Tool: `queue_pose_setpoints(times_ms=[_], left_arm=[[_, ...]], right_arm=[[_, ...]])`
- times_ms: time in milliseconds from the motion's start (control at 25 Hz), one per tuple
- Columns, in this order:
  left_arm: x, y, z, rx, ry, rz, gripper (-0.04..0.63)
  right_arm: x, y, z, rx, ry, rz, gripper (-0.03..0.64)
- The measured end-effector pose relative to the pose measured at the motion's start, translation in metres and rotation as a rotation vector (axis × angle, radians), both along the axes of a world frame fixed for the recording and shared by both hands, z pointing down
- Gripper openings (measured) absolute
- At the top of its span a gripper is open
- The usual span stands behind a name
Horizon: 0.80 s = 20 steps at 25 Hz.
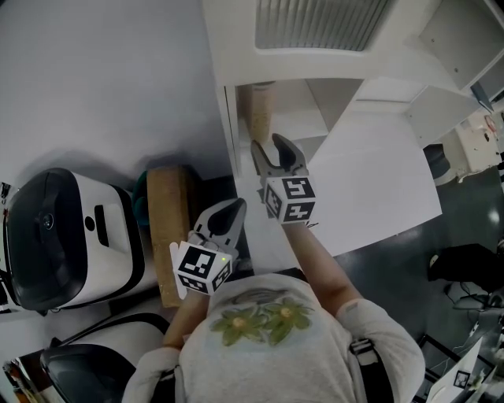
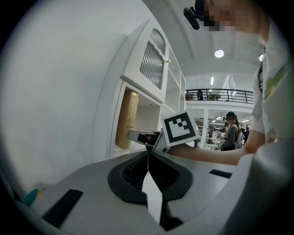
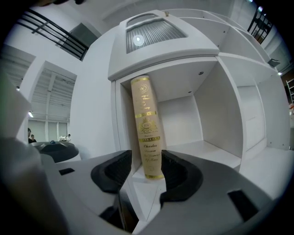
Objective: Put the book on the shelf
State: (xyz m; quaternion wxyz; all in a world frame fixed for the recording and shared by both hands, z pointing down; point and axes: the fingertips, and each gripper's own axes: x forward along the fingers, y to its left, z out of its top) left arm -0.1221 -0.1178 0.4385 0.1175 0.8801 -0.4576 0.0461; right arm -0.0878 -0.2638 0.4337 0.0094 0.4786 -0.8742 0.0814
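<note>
A tan book [image 1: 257, 110] with gold print on its spine stands upright at the left side of the white shelf compartment [image 1: 315, 106]. In the right gripper view the book [image 3: 147, 126] rises straight ahead on the shelf floor [image 3: 206, 149]. My right gripper [image 1: 270, 146] points at it with jaws apart, and the pads do not press on the book. My left gripper [image 1: 230, 211] hangs lower, close to my body, jaws together with nothing in them. The left gripper view shows the book [image 2: 127, 119] and the right gripper's marker cube [image 2: 180, 128] beyond its shut tips [image 2: 148, 154].
The cabinet has a ribbed door [image 1: 323, 24] above the compartment and more shelves to the right. A white tabletop [image 1: 378, 173] lies right of my arm. On the floor at left sit a black-and-white appliance [image 1: 63, 236] and a wooden block [image 1: 169, 228].
</note>
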Motion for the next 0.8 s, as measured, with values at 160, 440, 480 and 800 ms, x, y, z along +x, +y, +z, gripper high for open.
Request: queue_pose_setpoints(times_ms=[160,440,480,800], left_arm=[[0.003,0.002,-0.002,0.002,0.000,-0.020,0.029],[0.019,0.005,-0.007,0.006,-0.001,-0.041,0.029],[0.023,0.005,-0.008,0.007,-0.001,-0.044,0.029],[0.053,0.008,-0.016,0.011,0.012,-0.059,0.029]], right_arm=[[0.005,0.021,-0.002,0.020,-0.016,-0.044,0.203],[0.010,0.051,-0.012,0.021,-0.043,-0.164,0.054],[0.011,0.055,-0.013,0.017,-0.043,-0.180,0.049],[0.032,0.083,-0.018,-0.021,-0.044,-0.279,0.034]])
